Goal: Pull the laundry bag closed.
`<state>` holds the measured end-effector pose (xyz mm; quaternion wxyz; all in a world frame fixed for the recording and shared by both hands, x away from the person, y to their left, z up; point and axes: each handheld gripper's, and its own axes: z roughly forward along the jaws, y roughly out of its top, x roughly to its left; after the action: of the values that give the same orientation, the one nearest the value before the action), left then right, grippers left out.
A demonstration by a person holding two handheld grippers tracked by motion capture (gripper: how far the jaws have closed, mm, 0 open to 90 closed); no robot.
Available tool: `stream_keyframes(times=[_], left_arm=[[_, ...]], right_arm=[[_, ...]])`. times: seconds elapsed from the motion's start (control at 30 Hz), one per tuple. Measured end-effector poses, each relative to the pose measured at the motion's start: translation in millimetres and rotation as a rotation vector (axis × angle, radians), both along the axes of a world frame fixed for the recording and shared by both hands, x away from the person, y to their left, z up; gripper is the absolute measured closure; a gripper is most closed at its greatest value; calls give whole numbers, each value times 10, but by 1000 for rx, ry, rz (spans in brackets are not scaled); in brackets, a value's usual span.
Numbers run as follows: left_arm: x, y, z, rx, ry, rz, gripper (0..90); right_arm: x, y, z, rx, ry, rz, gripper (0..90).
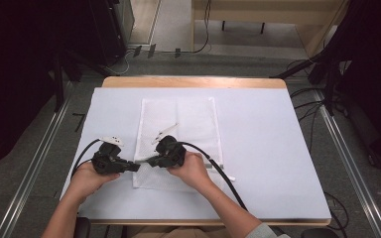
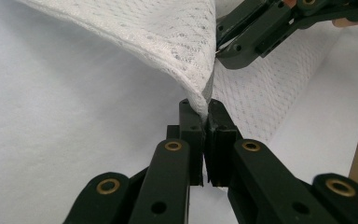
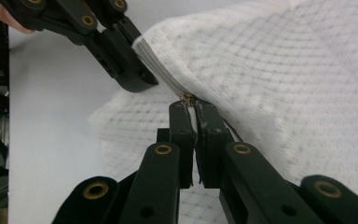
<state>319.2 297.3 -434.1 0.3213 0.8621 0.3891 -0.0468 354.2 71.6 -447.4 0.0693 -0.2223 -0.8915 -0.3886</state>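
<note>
high view frames the scene from above: near the bench's front edge, left of its middle, the left gripper (image 1: pixel 135 167) and the right gripper (image 1: pixel 149 161) are brought tip to tip at the left edge of a white mesh cloth (image 1: pixel 193 116), which is spread from there toward the far edge over a white cover (image 1: pixel 263 144) on the bench (image 1: pixel 193 82). both grippers are closed: the left gripper (image 2: pixel 204 122) is clamped on the cloth's edge, and the right gripper (image 3: pixel 192 116) is pinched on the same edge just beside it.

the step in hand is judged to be a lift or fold of that edge. it would be done well if both pinches are kept firm and the hands are moved together at one height, so that the loose mesh is not stretched or dragged from either grip.

from above, the contact is too small to read. the left gripper view shows the cloth (image 2: pixel 158 42) raised off the cover in a curl. the right gripper view shows stacked layers at the cloth (image 3: pixel 279 65) edge and a small brass-coloured piece (image 3: pixel 187 97) at the pinch, possibly a zip; that cannot be told.
</note>
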Motion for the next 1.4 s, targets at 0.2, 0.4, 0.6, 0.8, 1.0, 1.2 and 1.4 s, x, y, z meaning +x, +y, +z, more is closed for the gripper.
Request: stream_keyframes(times=[0.2,0.4,0.6,0.8,1.0,1.2,1.4], left_arm=[[-12,4,5,-9,-6,-14,879],[-17,8,10,-8,-9,-10,878],[-22,0,4,-7,-7,-15,877],[-35,-6,17,-16,-9,-20,878],[-35,-5,12,-11,-4,-21,878],[-31,2,8,-19,14,-21,877],[-34,-2,-4,-12,12,-27,877]], right_arm=[[11,-65,-24,-9,-2,-7,882],[23,-140,-30,-12,6,-20,882],[21,-194,-32,-12,6,-18,882],[13,-235,-12,-21,8,-18,882],[14,-292,-21,-23,18,-22,882],[18,-378,-22,-46,10,-28,882],[5,-443,-28,-60,13,-36,882]])
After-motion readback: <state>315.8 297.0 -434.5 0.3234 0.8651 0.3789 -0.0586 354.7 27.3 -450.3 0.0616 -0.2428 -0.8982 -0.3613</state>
